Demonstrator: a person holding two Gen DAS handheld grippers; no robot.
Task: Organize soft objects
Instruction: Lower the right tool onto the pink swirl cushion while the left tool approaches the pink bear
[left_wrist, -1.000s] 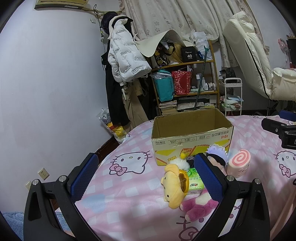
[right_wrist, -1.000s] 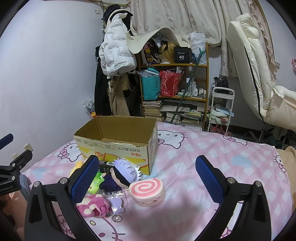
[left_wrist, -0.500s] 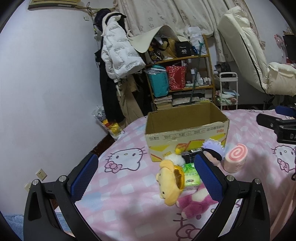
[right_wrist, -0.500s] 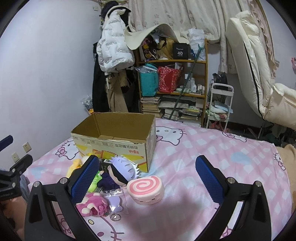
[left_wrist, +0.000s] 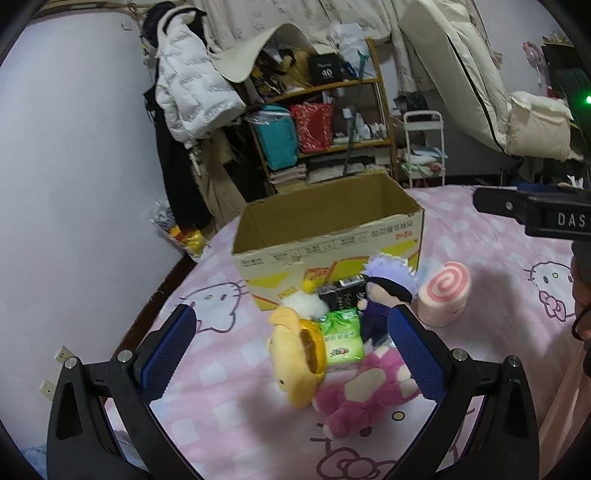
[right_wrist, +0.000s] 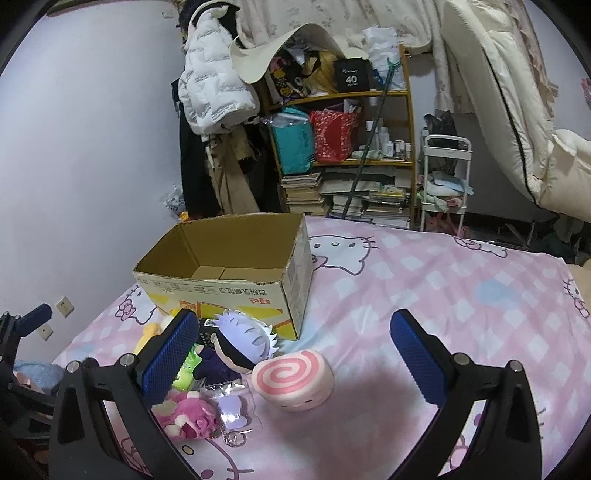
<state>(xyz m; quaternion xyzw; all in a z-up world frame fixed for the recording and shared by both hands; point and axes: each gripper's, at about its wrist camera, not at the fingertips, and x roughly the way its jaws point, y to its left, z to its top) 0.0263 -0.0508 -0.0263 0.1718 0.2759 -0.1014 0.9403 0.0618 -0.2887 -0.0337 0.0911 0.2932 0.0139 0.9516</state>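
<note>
An open cardboard box (left_wrist: 328, 236) sits on a bed (right_wrist: 424, 295) covered in a pink checked cat-print sheet, near the bed's far left corner, and its inside looks bare apart from the bottom flaps seen from the right wrist view. The soft things lie in a cluster on the sheet just in front of the box's near wall: a yellow plush (left_wrist: 295, 358) on its side, a green packet (left_wrist: 341, 338) touching it, a pink plush (left_wrist: 364, 398) nearest the camera, a white-haired doll (right_wrist: 240, 341) leaning against the box, a black packet (left_wrist: 341, 295) partly hidden behind the doll, and a pink swirl roll cushion (right_wrist: 293, 380) just to the doll's right. A small clear pouch (right_wrist: 232, 410) lies between the pink plush and the roll. The left tool (left_wrist: 291, 354) hangs over this cluster with its jaws spread wide and nothing between them; the yellow plush and green packet show in the gap, beyond the pads. The right tool (right_wrist: 293, 358) is likewise wide apart and empty, poised above the roll cushion. Shelves (right_wrist: 343, 155) crowded with bags and books stand past the bed's far edge.
</note>
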